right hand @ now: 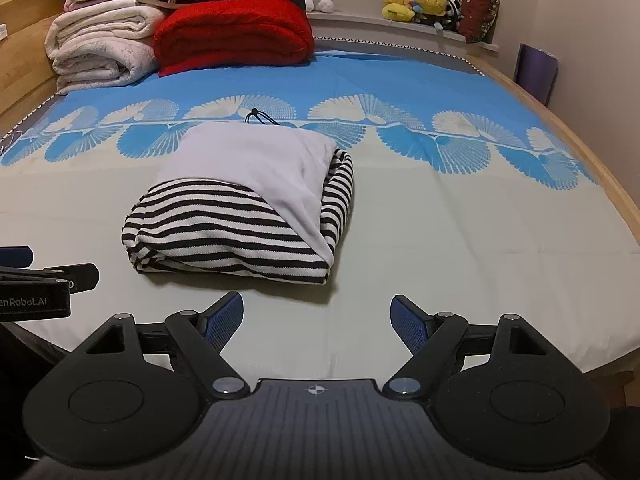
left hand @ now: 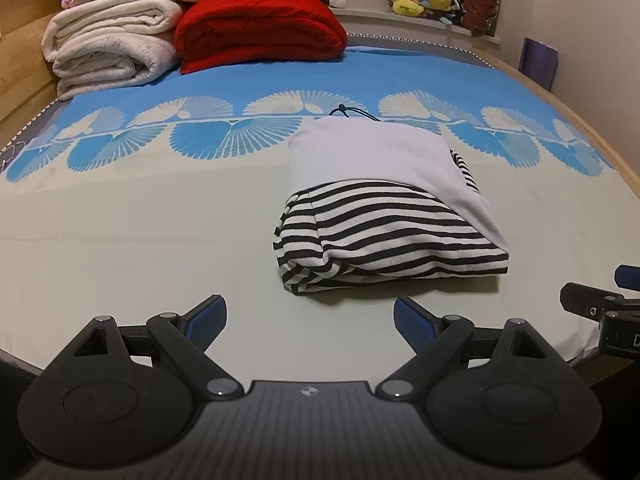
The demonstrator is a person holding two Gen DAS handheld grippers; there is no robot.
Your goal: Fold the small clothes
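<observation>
We hold both grippers low over the near edge of the bed (left hand: pixel 160 216), clear of the cloth. The left gripper (left hand: pixel 310 322) has its fingers wide apart and holds nothing; the right gripper (right hand: pixel 316 320) is the same, fingers spread and empty. Between and just ahead of us lies the bundle (left hand: pixel 384 216): a striped garment (right hand: pixel 224 232) folded into a compact block, with a pale cloth (right hand: pixel 256 164) lapped over its top and right side and a black cord (right hand: pixel 260 117) poking out at the far end. It sits on the plain part of the sheet, well apart from the blankets (left hand: pixel 116 44) stacked at the headboard. We judge the fold done, which is why we keep our fingers off it.
</observation>
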